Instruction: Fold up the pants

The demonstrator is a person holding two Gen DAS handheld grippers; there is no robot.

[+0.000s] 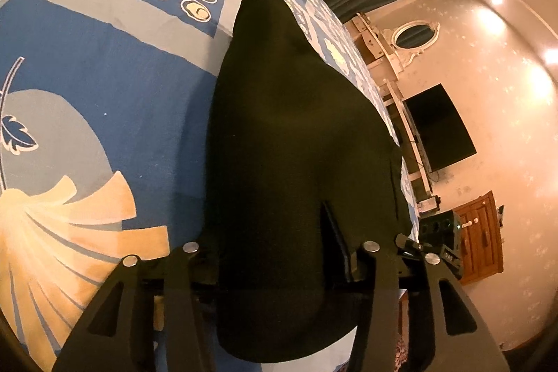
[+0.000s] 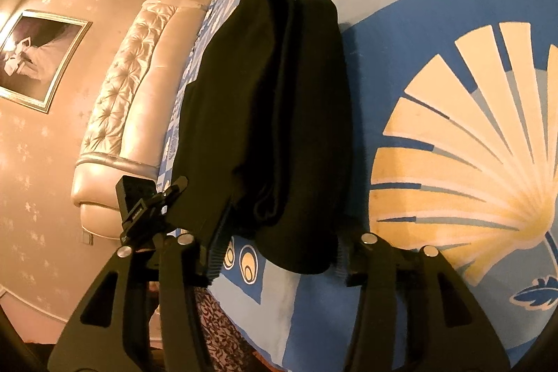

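The black pants (image 1: 296, 142) lie lengthwise on the blue patterned bedspread (image 1: 104, 65), folded leg on leg. In the left wrist view the near end of the pants fills the space between my left gripper's (image 1: 279, 264) open fingers and hides their tips. In the right wrist view the pants (image 2: 275, 114) show two stacked layers with a rolled edge. My right gripper (image 2: 275, 253) is open around the near end of the pants, its ribbed left finger (image 2: 218, 250) beside the cloth.
The bed edge runs close to the pants in both views. A tufted cream headboard (image 2: 129, 100) and a framed picture (image 2: 38, 58) are on the left in the right wrist view. A dark TV (image 1: 439, 124), shelving and a wooden cabinet (image 1: 481, 236) stand beyond the bed.
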